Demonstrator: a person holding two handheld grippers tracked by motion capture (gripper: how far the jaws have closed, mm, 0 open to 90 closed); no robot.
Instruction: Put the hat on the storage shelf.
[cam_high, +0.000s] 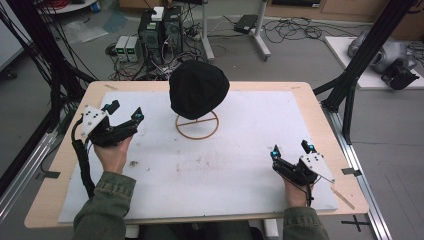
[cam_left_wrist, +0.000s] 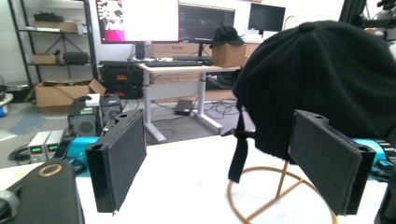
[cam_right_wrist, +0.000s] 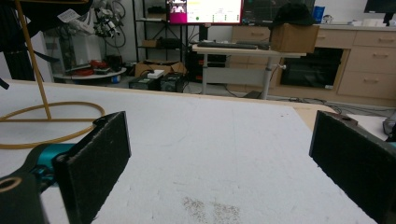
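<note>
The black cap (cam_high: 199, 89) perches on a thin gold wire stand (cam_high: 197, 127) at the table's (cam_high: 305, 107) far middle, and with both the left gripper (cam_high: 125, 113) and right gripper (cam_high: 291, 150) wide open and empty, a careless sideways nudge risks toppling the light stand.

Cap (cam_high: 199, 89) sits on wire stand (cam_high: 197, 125), ahead-right of left gripper (cam_high: 125, 112), well ahead-left of right gripper (cam_high: 291, 149), both grippers over the mat (cam_high: 225, 170)

Grey floor (cam_high: 300, 55) strewn with cables; desk (cam_left_wrist: 187, 70) bearing monitors (cam_left_wrist: 205, 21).
</note>
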